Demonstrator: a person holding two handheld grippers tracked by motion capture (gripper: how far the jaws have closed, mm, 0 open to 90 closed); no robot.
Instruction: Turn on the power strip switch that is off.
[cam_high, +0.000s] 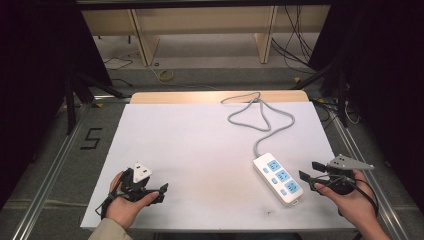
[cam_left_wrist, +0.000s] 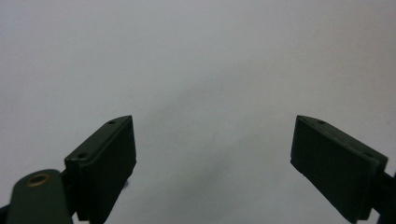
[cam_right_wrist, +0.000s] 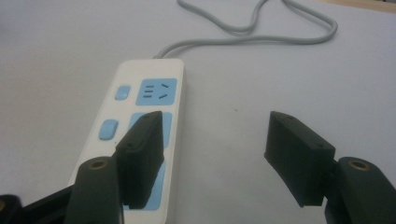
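Both claws we hold gaping, empty: right claw (cam_right_wrist: 212, 158) just beside power strip (cam_high: 278, 177), left claw (cam_left_wrist: 212, 163) over bare tabletop (cam_high: 200, 145).

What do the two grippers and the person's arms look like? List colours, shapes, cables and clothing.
Left gripper: black, two flat rectangular jaws with small screw holes, a pale grey three-cornered plate on top and a dark cable trailing by the wrist. Right gripper: the same black build, grey three-cornered plate, thin black cable looping behind the hand. A brass-coloured ring shows at each jaw base. A beige sleeve covers the left forearm.
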